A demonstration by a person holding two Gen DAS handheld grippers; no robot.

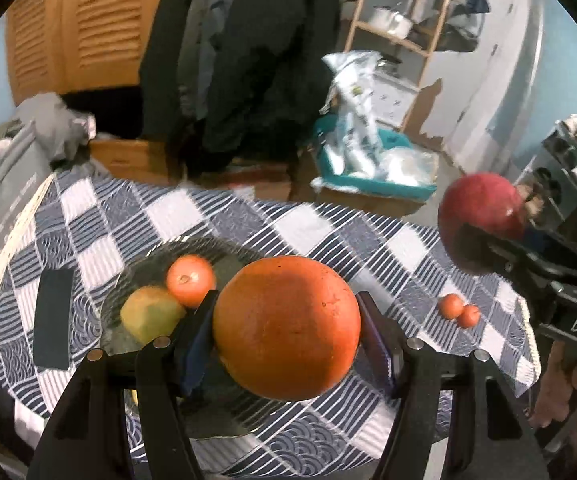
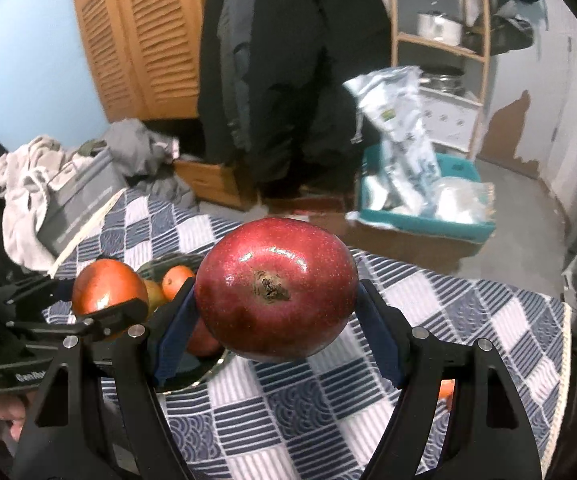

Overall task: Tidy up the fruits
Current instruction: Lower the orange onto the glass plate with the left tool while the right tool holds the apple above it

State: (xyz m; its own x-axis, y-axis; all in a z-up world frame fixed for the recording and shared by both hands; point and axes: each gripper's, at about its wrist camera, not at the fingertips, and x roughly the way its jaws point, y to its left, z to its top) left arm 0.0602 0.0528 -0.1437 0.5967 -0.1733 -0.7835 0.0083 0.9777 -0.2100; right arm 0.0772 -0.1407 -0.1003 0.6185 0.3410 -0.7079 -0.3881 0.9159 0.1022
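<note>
My left gripper (image 1: 286, 320) is shut on a large orange (image 1: 286, 326) and holds it above a glass plate (image 1: 156, 256). The plate holds a small orange fruit (image 1: 191, 280) and a yellow-green fruit (image 1: 150, 317). My right gripper (image 2: 276, 304) is shut on a red pomegranate (image 2: 275, 294) and holds it above the checkered tablecloth (image 2: 328, 408). The pomegranate also shows at the right of the left wrist view (image 1: 482, 210). The large orange shows at the left of the right wrist view (image 2: 108, 286). Two small orange fruits (image 1: 458, 310) lie on the cloth at the right.
A dark phone (image 1: 53, 320) lies on the cloth left of the plate. A grey box (image 2: 76, 204) with clothes stands beyond the table's left edge. A teal bin (image 2: 424, 200) with bags sits on the floor behind. A wooden shelf (image 2: 440, 40) stands far right.
</note>
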